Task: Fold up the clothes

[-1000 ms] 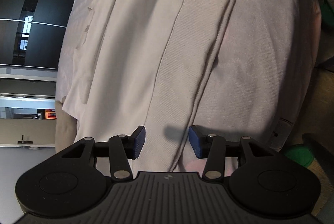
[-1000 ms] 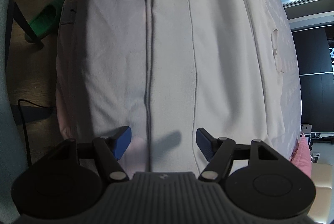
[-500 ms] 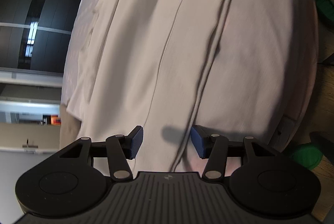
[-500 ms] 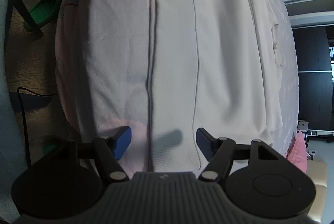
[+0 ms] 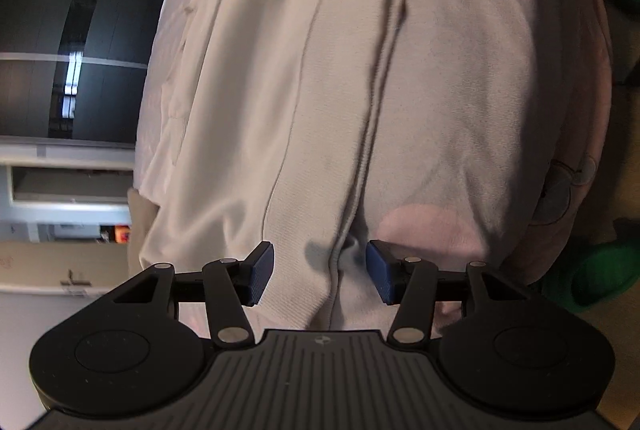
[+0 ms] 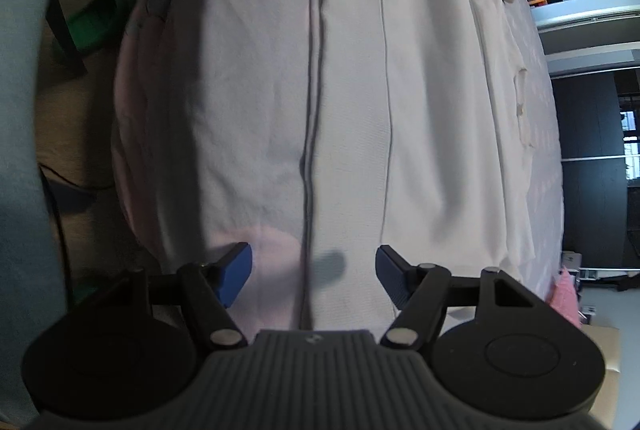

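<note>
White knit garment (image 5: 320,109) lies spread lengthwise on the bed (image 6: 540,69), directly ahead of me. Left gripper (image 5: 320,272) and right gripper (image 6: 314,276) each stand wide, empty, straddling its layered hem edge (image 5: 340,250). I judge a shallow pinch may catch one layer only, skewing any fold. Farther out, the bed drops off beside green slippers (image 5: 592,278); little side room there.

Dark glossy wardrobe (image 5: 60,49) beside bed, wood floor (image 6: 60,101), green slipper (image 6: 96,19), white shelving (image 6: 580,25)
</note>
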The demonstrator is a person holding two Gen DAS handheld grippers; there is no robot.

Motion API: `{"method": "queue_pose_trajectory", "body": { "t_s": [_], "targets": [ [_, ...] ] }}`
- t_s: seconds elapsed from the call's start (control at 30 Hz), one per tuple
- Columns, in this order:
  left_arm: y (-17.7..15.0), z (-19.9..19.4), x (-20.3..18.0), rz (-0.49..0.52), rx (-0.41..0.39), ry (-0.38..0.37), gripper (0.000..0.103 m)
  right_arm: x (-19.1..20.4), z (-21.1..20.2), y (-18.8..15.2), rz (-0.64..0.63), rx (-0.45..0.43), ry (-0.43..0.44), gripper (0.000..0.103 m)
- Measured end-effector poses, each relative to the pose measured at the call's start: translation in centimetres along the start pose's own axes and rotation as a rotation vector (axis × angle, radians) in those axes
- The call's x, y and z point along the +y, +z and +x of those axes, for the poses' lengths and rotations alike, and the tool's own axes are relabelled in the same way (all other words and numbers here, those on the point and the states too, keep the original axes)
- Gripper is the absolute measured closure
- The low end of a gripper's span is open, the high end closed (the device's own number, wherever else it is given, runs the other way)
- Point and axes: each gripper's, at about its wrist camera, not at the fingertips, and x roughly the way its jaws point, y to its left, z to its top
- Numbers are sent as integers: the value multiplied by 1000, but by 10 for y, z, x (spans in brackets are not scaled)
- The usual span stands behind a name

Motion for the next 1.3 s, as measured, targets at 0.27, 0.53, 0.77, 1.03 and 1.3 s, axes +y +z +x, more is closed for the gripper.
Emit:
{"method": "queue_pose_trajectory", "body": {
  "t_s": [0.27,0.53,0.77,1.03,1.3],
  "targets": [
    [9,23,2,35,-16,117,41,3,2,7,3,-11,-32,32],
    [25,36,4,12,-26,120,59,9,5,13,-17,-36,-76,30],
    [26,35,32,-154,17,73,67,26,9,20,-161,-31,-231,60],
    [9,29,27,-162,102,80,64,20,18,10,-118,79,-216,59],
    [5,24,22,-179,159,85,72,16,29,10,-124,114,-237,75]
  ]
}}
